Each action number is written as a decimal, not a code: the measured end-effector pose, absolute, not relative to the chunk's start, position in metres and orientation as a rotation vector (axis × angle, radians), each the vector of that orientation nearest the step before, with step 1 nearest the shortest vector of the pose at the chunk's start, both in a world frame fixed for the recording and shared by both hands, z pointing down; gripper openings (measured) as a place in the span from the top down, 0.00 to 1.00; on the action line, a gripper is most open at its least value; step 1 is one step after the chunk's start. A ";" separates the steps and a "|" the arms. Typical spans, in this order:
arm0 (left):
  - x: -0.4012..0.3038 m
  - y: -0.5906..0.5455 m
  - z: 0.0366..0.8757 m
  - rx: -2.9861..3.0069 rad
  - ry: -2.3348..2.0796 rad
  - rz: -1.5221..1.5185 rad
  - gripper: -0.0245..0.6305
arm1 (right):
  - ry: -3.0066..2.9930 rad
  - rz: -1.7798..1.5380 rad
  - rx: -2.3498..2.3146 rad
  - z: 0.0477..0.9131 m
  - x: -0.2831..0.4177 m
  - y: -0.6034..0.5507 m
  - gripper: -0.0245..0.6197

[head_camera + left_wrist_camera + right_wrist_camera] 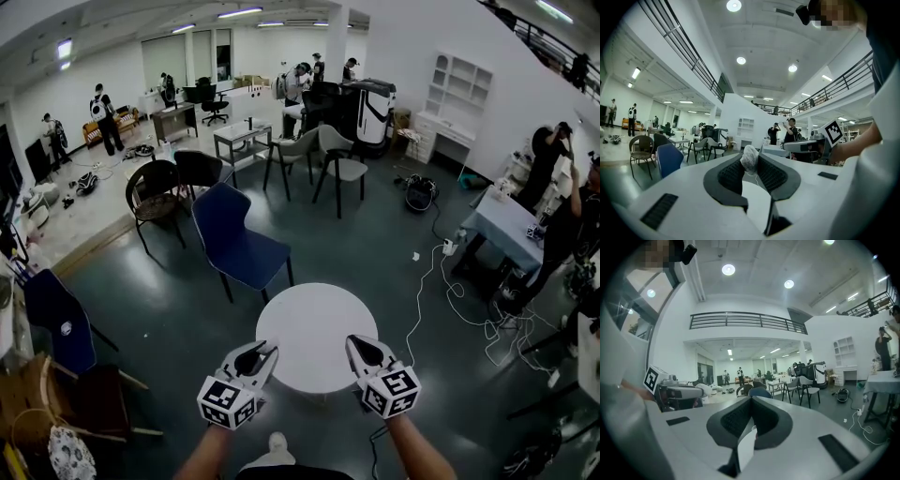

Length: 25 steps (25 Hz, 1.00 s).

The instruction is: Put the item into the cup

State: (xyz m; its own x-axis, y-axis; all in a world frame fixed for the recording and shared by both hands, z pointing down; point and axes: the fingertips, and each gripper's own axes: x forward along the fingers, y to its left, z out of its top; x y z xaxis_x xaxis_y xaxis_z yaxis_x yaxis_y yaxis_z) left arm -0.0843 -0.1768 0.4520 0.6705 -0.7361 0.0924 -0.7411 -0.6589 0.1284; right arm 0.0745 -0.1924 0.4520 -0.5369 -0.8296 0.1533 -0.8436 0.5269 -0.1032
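In the left gripper view my left gripper (750,161) is shut on a small white crumpled item (749,157), pinched between the tips of the dark pads. In the head view it (263,354) hangs over the near left rim of a round white table (314,323). My right gripper (357,346) hovers over the near right rim. In the right gripper view its (751,401) pads meet at the tips, and I make out nothing gripped between them. No cup shows in any view, and the table top looks bare.
A blue chair (234,239) stands just beyond the table, with black and grey chairs (173,183) further back. White cables (459,300) trail over the dark floor on the right. A grey table (506,225) and several people stand around the hall.
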 end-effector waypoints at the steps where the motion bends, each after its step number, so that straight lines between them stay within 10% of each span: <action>1: -0.087 -0.182 0.453 2.721 -1.211 0.038 0.82 | -2.668 0.248 1.464 0.453 0.071 -0.196 0.94; 25: -0.151 -0.278 0.493 2.672 -1.151 0.072 0.82 | -2.561 0.273 1.475 0.494 0.004 -0.299 0.94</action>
